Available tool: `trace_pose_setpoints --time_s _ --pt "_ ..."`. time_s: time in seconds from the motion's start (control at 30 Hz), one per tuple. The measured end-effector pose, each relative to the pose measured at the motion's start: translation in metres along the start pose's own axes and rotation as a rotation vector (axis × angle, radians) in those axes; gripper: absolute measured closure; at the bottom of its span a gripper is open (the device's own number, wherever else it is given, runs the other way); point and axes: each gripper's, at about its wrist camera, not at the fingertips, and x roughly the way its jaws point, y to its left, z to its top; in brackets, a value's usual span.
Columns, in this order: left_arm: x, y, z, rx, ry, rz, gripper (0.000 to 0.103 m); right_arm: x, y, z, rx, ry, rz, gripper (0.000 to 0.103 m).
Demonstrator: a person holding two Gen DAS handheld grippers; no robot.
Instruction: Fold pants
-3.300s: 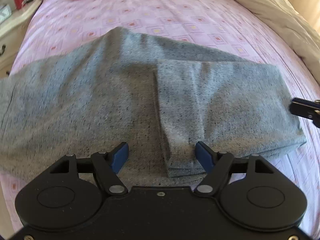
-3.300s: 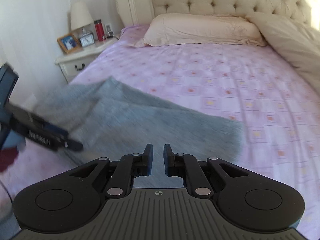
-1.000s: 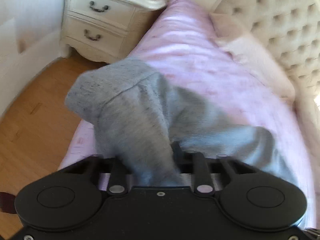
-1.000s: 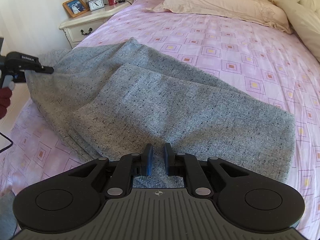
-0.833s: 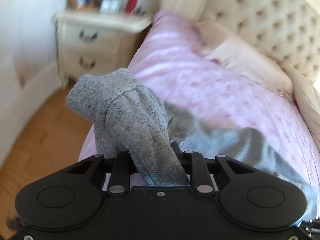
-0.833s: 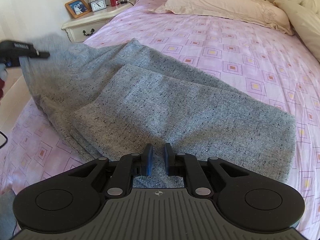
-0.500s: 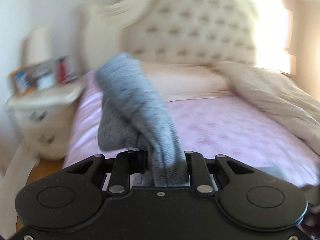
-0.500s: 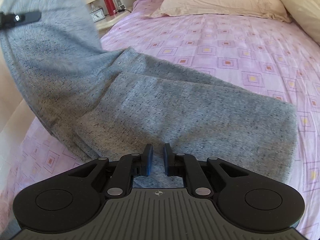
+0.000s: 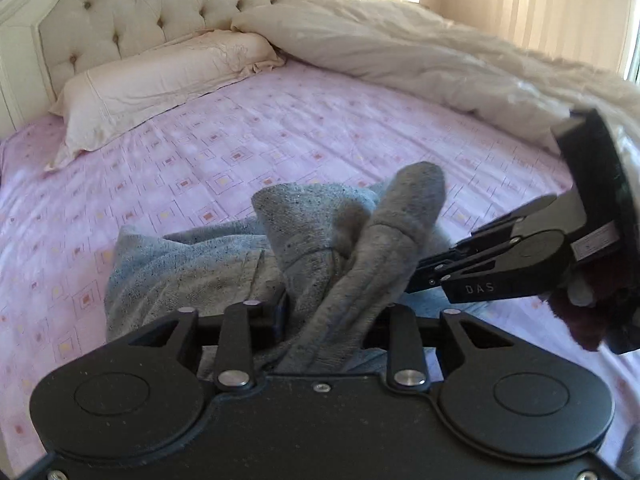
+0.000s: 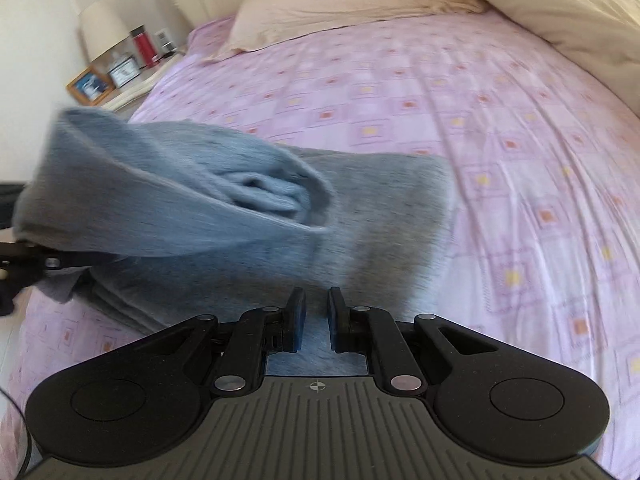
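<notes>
Grey speckled pants [image 9: 180,264] lie partly folded on the pink patterned bed sheet [image 9: 280,136]. My left gripper [image 9: 336,316] has a thick bunch of the pants' end standing up between its jaws, which are opening. In the right wrist view that lifted end [image 10: 160,184] hangs over the folded stack [image 10: 380,216], and the left gripper [image 10: 24,256] shows at the left edge. My right gripper [image 10: 316,312] hovers low over the stack's near edge, shut to a narrow slit with nothing in it. Its tips [image 9: 416,276] reach to the lifted fabric.
A cream pillow [image 9: 160,80] and a bunched duvet [image 9: 440,60] lie against the tufted headboard [image 9: 140,12]. The nightstand [image 10: 128,92] left of the bed carries a lamp, a red bottle [image 10: 142,46] and a photo frame. A dark red sleeve [image 9: 580,320] holds the right gripper.
My left gripper has swung the pants' end up from the bed's left edge and across over the folded stack, rolling as it went. The right gripper has shifted a little over the stack.
</notes>
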Motion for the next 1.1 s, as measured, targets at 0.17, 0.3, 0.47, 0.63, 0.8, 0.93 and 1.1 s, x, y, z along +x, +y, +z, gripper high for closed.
trace_pose_setpoints --time_s 0.17,0.3,0.47,0.63,0.8,0.93,1.1 --pt "-0.002 -0.016 0.003 0.037 -0.010 0.023 0.065 0.008 -0.009 0.004 0.097 0.004 0.032 0.091" --pt "-0.002 -0.048 0.010 0.128 -0.073 0.029 0.063 0.010 -0.009 0.010 0.068 0.004 0.020 0.091" --pt "-0.012 -0.071 0.016 0.227 -0.171 -0.030 0.054 0.006 -0.021 0.010 0.114 -0.002 0.025 0.091" --pt "-0.021 -0.067 0.004 0.255 -0.182 -0.123 0.051 -0.001 -0.037 0.007 0.228 -0.006 0.065 0.091" --pt "-0.013 -0.025 -0.004 0.094 -0.100 -0.058 0.050 -0.008 -0.059 0.005 0.417 -0.060 0.194 0.079" --pt "0.002 0.026 -0.012 -0.095 -0.017 0.075 0.051 -0.009 -0.057 0.004 0.452 -0.101 0.262 0.062" --pt "0.026 0.058 -0.029 -0.177 0.088 0.173 0.050 0.008 -0.046 0.000 0.391 -0.017 0.229 0.048"
